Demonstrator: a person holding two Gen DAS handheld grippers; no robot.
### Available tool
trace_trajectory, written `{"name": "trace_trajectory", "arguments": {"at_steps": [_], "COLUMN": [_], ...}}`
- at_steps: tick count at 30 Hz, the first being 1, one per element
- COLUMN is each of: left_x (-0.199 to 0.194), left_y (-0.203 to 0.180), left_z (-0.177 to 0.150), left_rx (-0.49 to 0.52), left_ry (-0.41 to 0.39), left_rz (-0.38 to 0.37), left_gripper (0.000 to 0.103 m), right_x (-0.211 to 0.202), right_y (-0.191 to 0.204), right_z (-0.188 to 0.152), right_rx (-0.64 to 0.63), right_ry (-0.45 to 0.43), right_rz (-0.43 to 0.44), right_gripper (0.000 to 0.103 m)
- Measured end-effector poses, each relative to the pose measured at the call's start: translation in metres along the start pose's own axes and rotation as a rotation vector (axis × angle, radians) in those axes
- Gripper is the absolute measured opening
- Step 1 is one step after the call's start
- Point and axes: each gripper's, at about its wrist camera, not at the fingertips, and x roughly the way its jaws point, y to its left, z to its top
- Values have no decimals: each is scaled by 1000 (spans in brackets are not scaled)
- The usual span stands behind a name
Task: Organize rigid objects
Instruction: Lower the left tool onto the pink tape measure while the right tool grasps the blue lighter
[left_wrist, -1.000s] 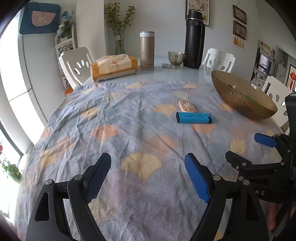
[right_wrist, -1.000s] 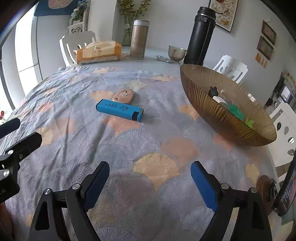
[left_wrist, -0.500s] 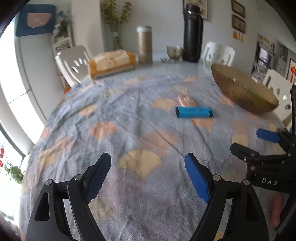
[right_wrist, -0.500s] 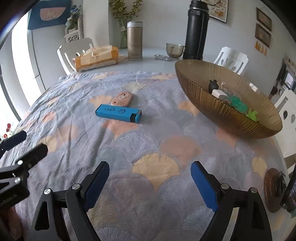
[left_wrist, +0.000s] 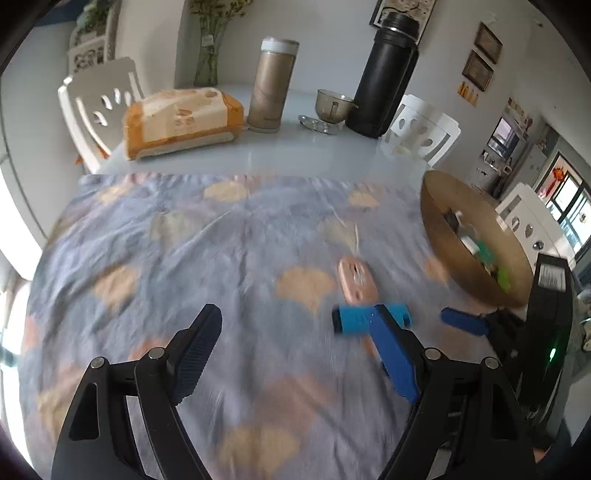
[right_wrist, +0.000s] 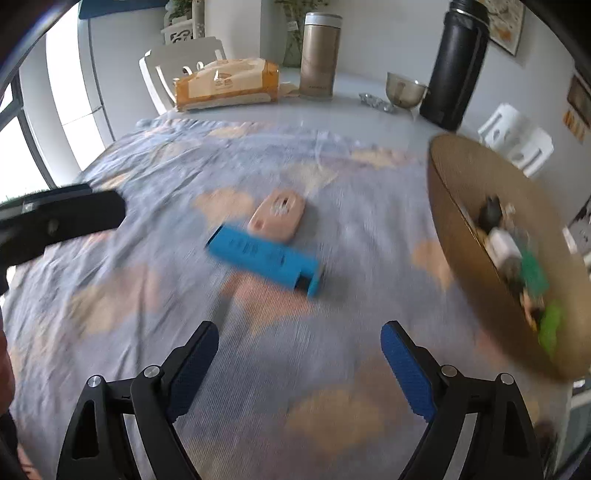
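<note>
Blue box (right_wrist: 264, 258) lies on the cloth-covered surface (right_wrist: 332, 369) just ahead of the right gripper (right_wrist: 299, 363), pink case (right_wrist: 277, 218) touching behind it, bowl (right_wrist: 461, 192) right. Both grippers, left gripper (left_wrist: 295, 354) included, are released and empty, and have closed in since a second ago: pickup looks imminent.

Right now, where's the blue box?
In the right wrist view, the blue box lies mid-cloth, beside the pink case, left of the golden bowl.
</note>
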Motion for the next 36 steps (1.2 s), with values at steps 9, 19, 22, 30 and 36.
{"name": "trace_trajectory", "arguments": {"at_steps": [9, 19, 22, 30, 36], "left_x": [44, 45, 51, 95, 91], "left_y": [3, -12, -31, -80, -83], "left_z": [3, -1, 1, 11, 10], "left_rx": [-4, 59, 108, 202, 224], "left_ry": [-7, 2, 30, 118, 79], "left_rz": [-25, 2, 11, 99, 113], "left_gripper": [81, 80, 80, 72, 39], "right_x": [25, -13, -24, -21, -14], "right_y": [-8, 1, -15, -53, -52], "right_z": [32, -13, -33, -38, -25], "right_rx": [-36, -67, 0, 169, 163], "right_ry": [-37, -25, -29, -63, -55], "right_rz": [119, 139, 81, -31, -38], "right_gripper": [79, 25, 25, 25, 38]}}
